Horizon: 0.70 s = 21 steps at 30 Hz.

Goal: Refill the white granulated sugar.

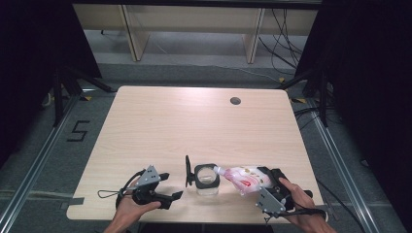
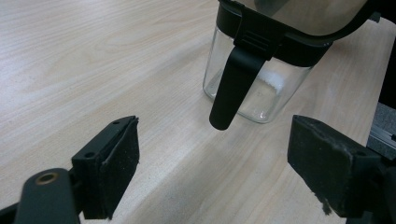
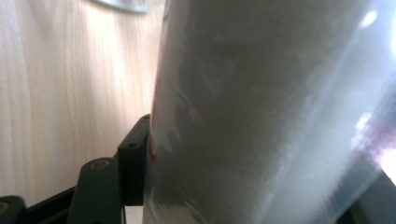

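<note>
The pouch (image 1: 245, 178), pink and white with a spout, lies tilted over in the right gripper (image 1: 266, 187), its spout reaching to the rim of the jar (image 1: 206, 178) from the jar's right. In the right gripper view the pouch (image 3: 261, 116) presses close against the camera, and the fingers (image 3: 133, 154) are clenched on its sides, one black finger showing against its left edge.

The jar is clear glass with a black collar and stands on the tabletop (image 1: 194, 121) close to the near edge. Its black lid (image 1: 187, 171) is swung open and stands upright just left of the jar's mouth. In the left gripper view the jar (image 2: 261, 88) sits just ahead, with a black latch tab (image 2: 233, 88) hanging down its side.

The left gripper (image 1: 163, 187) rests on the tabletop left of the jar, near the lid but apart from it. Its fingers (image 2: 112, 163) are spread wide and released, with bare wood between them.

Behind the jar the tabletop runs open all the way to its far edge, where a small round cable hole (image 1: 235, 101) sits to the far right of the jar. In front of the jar only a narrow strip of wood remains before the near edge.
</note>
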Each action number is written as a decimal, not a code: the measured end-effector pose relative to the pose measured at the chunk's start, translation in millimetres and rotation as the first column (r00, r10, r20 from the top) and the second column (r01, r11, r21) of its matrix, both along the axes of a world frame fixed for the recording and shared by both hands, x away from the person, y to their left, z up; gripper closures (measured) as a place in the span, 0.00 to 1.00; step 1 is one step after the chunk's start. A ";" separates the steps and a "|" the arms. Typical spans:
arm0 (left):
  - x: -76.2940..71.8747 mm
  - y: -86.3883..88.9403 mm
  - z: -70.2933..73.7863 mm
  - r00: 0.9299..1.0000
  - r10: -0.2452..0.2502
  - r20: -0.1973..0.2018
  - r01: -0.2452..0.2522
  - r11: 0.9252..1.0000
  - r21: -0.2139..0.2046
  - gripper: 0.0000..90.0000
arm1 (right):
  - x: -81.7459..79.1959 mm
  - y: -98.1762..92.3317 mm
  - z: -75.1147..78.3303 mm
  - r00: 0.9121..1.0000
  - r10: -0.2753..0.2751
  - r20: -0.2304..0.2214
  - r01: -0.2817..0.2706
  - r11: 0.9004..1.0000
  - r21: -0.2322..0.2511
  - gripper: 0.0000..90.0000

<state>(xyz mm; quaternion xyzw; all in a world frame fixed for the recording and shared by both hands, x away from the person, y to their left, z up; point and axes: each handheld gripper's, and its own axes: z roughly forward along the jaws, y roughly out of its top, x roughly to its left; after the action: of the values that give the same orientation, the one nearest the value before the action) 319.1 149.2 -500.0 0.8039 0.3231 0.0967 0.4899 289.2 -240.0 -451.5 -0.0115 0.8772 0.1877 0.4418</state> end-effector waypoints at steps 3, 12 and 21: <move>-0.1 0.3 0.5 1.000 -0.004 -0.004 0.004 1.000 0.004 0.18 | -0.2 1.4 0.3 0.999 0.017 0.035 -0.016 0.999 -0.040 0.41; -0.2 -0.2 -0.1 1.000 -0.001 -0.002 0.001 1.000 -0.001 0.18 | -1.8 3.9 -2.0 0.996 0.010 0.089 0.000 0.993 -0.118 0.42; -0.9 -0.3 0.1 1.000 0.002 -0.007 -0.002 1.000 -0.004 0.18 | 0.0 9.3 5.6 0.982 0.097 0.163 -0.046 0.954 -0.297 0.42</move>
<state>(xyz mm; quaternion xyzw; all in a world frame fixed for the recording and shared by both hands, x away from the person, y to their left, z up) 318.3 148.9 -499.9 0.8030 0.3259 0.0940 0.4901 289.1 -230.7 -445.9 -0.1248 0.8520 0.0705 0.5036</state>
